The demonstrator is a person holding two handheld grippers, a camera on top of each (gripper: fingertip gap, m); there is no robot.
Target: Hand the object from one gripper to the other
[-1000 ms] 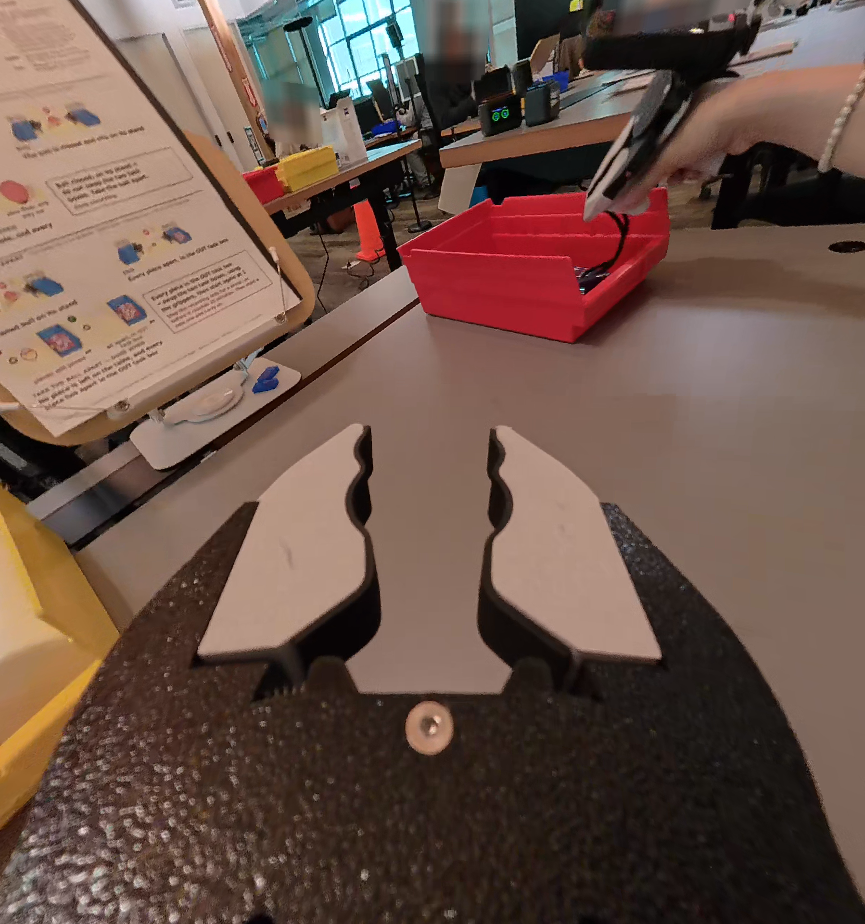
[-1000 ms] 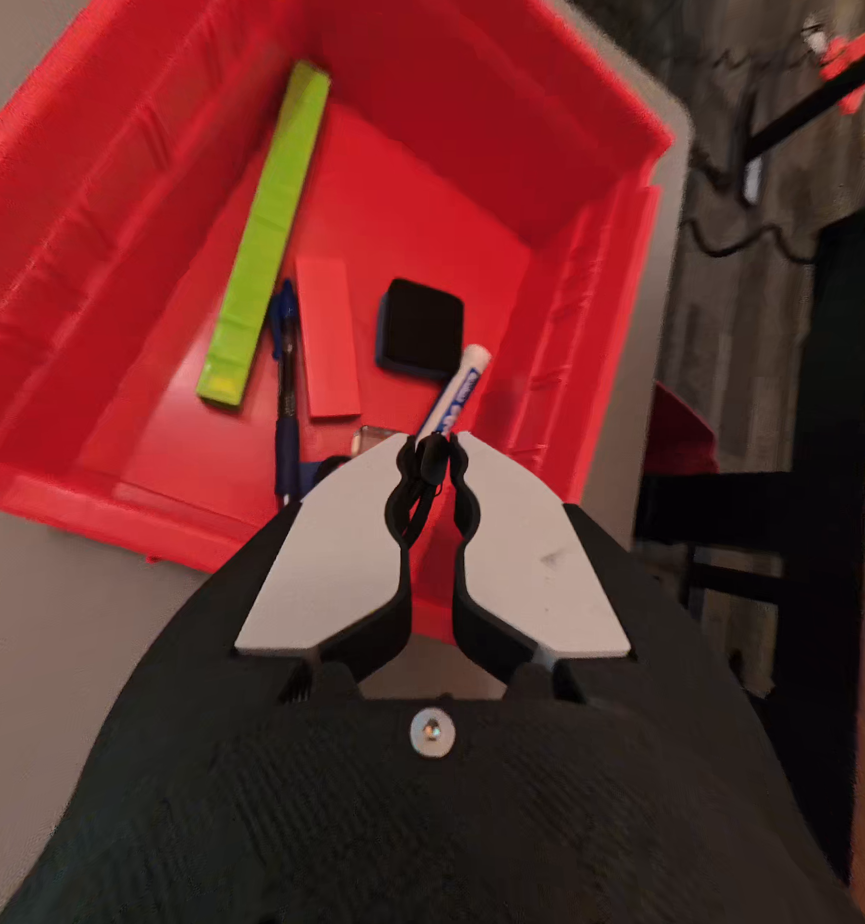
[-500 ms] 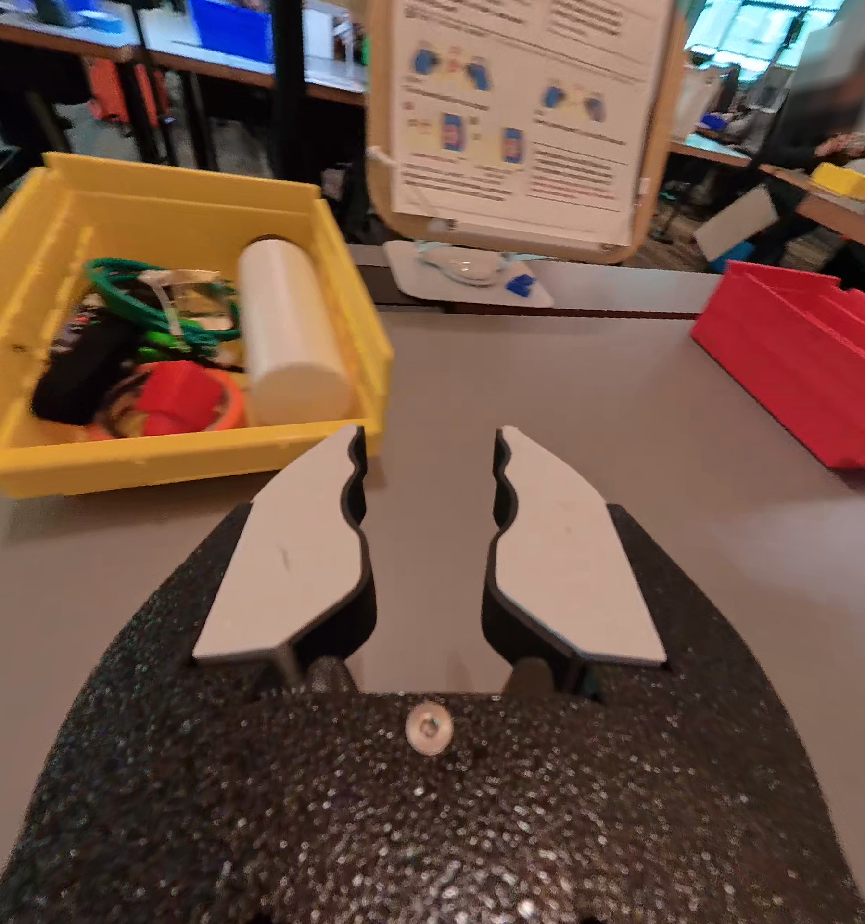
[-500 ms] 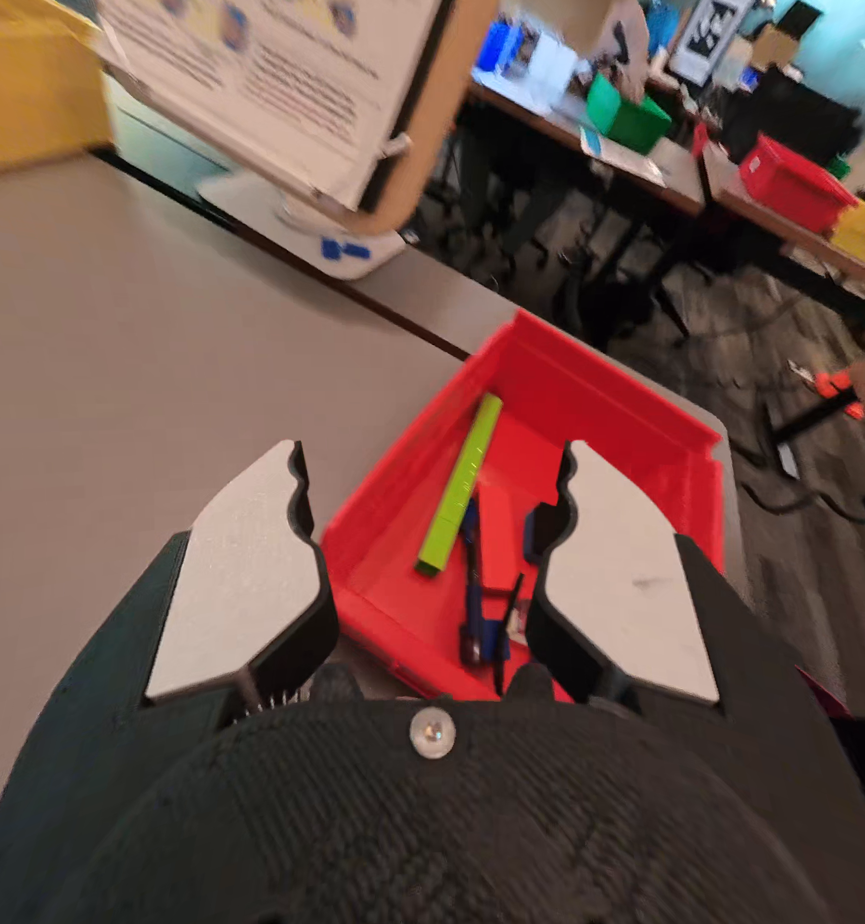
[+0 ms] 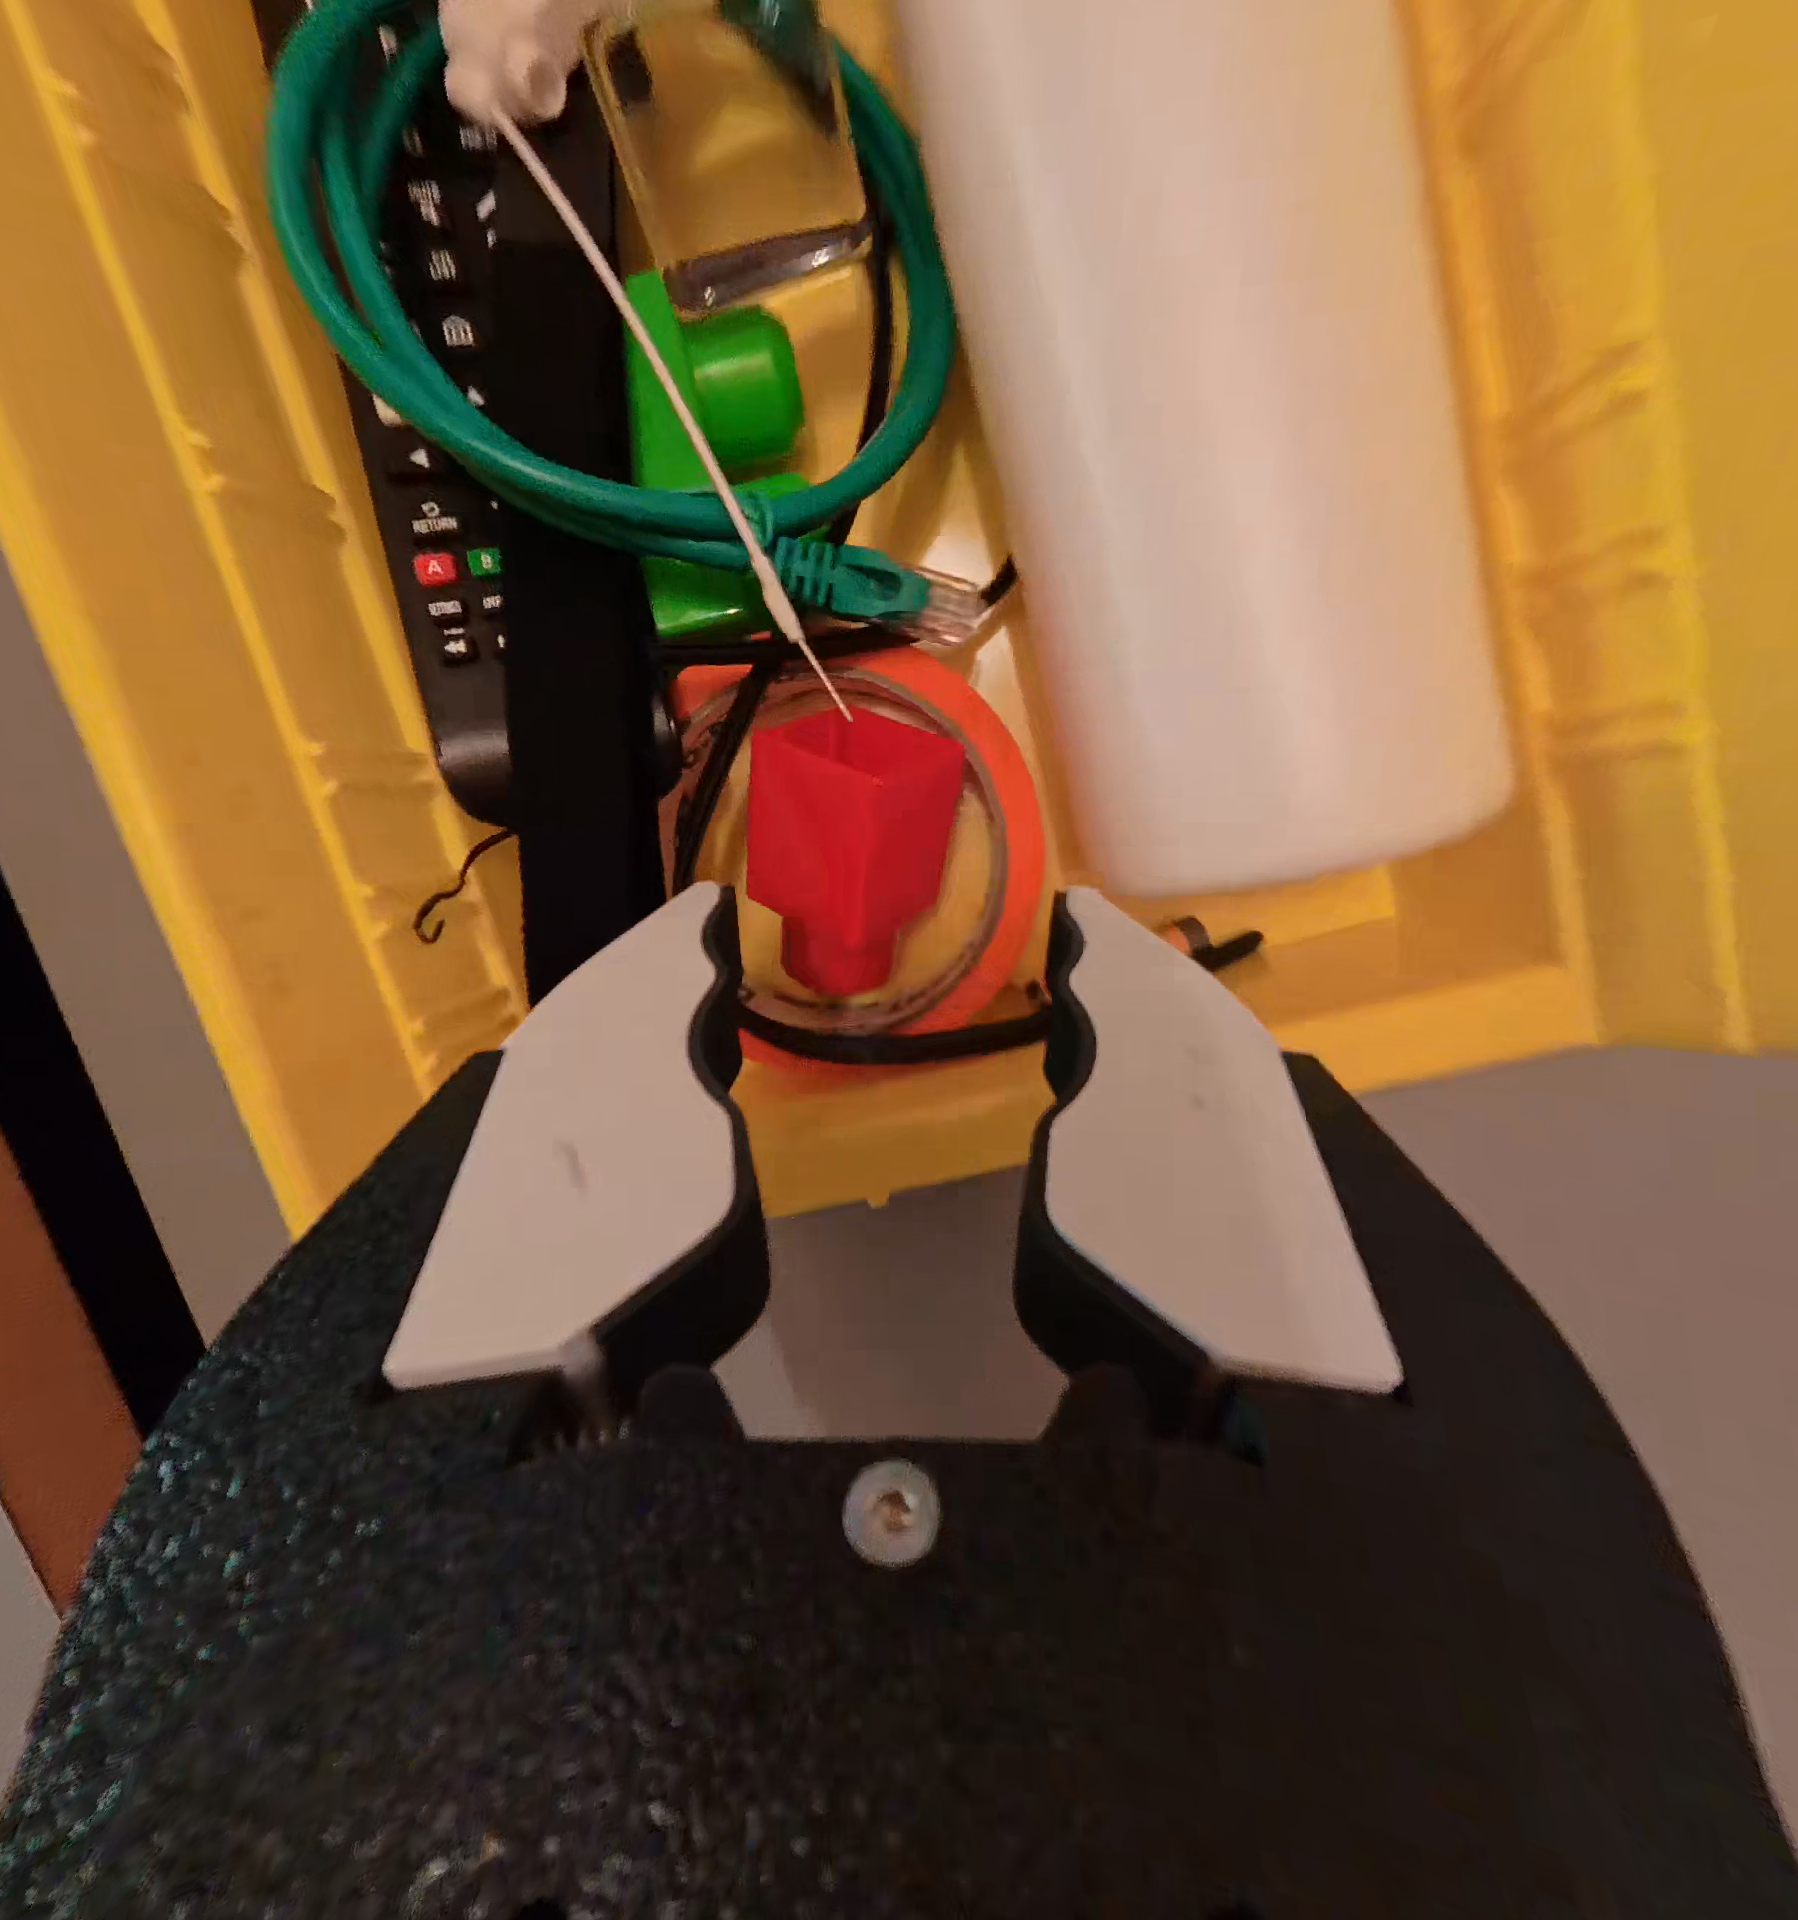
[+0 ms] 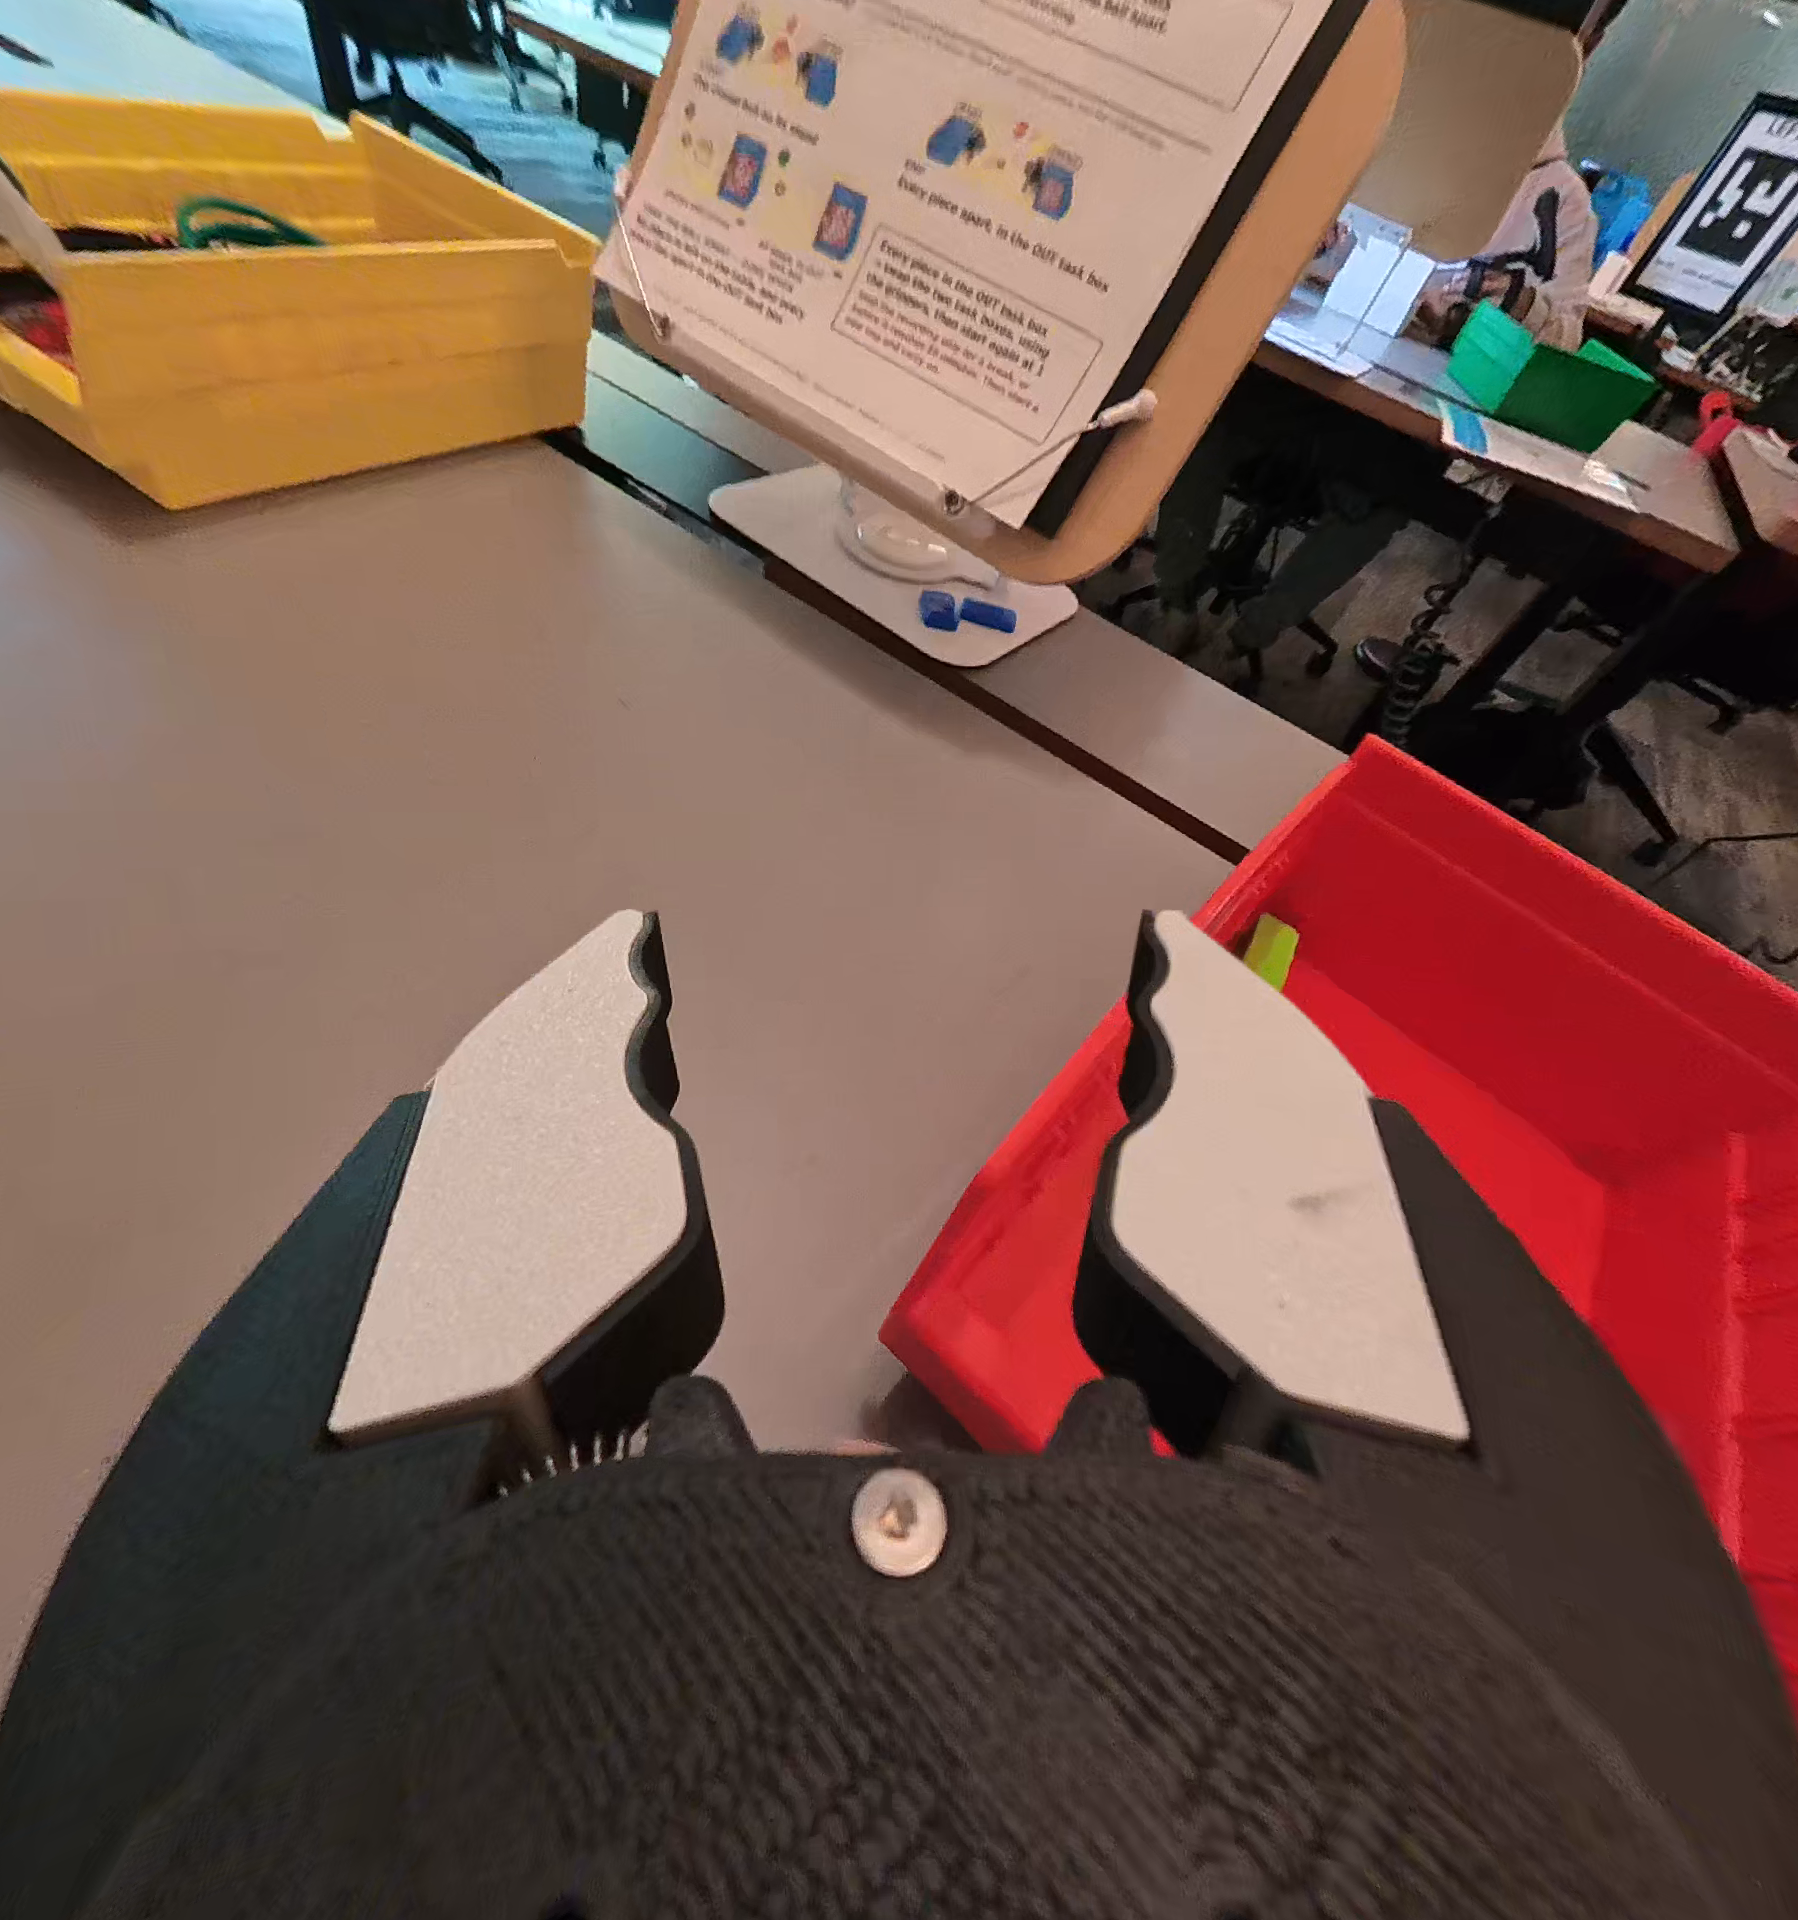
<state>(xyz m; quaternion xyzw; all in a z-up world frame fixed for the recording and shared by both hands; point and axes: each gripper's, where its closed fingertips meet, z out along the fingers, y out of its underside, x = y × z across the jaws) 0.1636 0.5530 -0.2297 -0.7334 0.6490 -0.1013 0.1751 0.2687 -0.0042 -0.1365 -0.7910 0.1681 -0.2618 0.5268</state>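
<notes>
Here we see the grey surface carrying a yellow bin and a red bin. Over the yellow bin our left gripper hovers, jaws wide and empty, around a red block inside an orange tape roll. Our right gripper gapes empty beside the red bin.

Grey tabletop, brown-edged work tables behind, dark patterned floor, coiled cable
</notes>
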